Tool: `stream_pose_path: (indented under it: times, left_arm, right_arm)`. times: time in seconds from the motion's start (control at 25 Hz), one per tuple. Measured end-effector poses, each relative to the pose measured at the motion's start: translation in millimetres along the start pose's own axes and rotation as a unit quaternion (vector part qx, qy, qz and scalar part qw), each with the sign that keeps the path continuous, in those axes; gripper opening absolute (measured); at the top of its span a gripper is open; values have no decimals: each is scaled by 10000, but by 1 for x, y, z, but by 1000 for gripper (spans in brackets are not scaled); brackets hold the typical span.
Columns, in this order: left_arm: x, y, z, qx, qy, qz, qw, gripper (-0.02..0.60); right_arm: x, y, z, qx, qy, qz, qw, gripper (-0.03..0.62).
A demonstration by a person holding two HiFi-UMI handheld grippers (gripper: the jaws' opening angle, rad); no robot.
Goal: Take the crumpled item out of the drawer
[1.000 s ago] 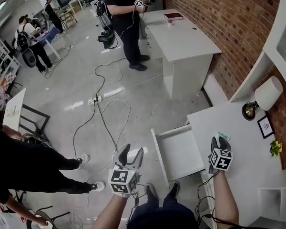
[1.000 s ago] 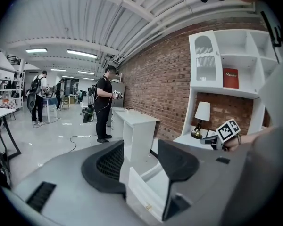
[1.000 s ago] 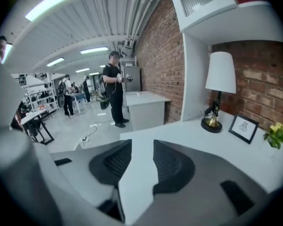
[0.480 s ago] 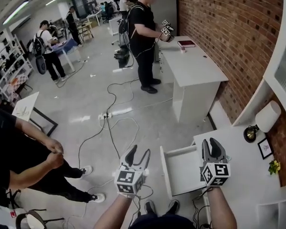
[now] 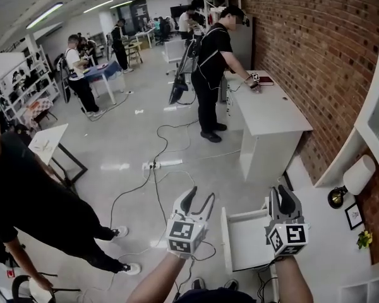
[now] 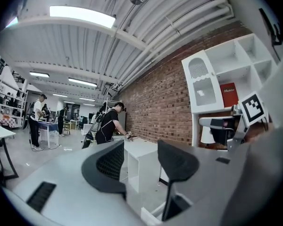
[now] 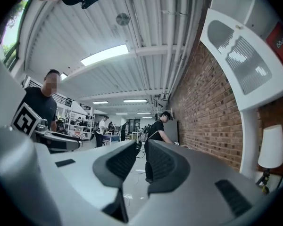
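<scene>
Head view: drawer pulled open at the white desk's left edge. Left gripper over the floor, jaws spread wide, empty. Right gripper above the drawer's right edge, jaws just been closing to a thin gap, nothing between. Crumpled item hidden, place unclear.

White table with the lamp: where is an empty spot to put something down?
The white tabletop is bare in the middle, between the open white drawer and the wall-side things. The drawer looks empty too. Crowded by the brick wall: white lamp, framed picture, yellow flowers.
</scene>
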State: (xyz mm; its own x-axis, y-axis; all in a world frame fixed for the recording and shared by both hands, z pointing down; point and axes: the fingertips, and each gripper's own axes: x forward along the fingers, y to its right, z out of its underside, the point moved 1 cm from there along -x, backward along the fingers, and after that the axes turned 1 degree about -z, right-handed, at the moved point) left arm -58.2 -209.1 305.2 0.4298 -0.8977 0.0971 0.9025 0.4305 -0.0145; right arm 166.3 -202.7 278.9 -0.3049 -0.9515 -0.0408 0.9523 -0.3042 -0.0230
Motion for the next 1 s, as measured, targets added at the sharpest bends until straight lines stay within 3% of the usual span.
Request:
stream_pose_path:
  times: [0.36, 1.0]
  left_arm:
    - [-7, -8, -29, 22, 285, -90, 9996, 216]
    - [-18, -19, -25, -16, 253, -154, 9996, 216]
  right_arm:
    - [-1, -17, -39, -181, 63, -89, 9998, 78]
    - [3, -33, -35, -224, 102, -215, 9995, 77]
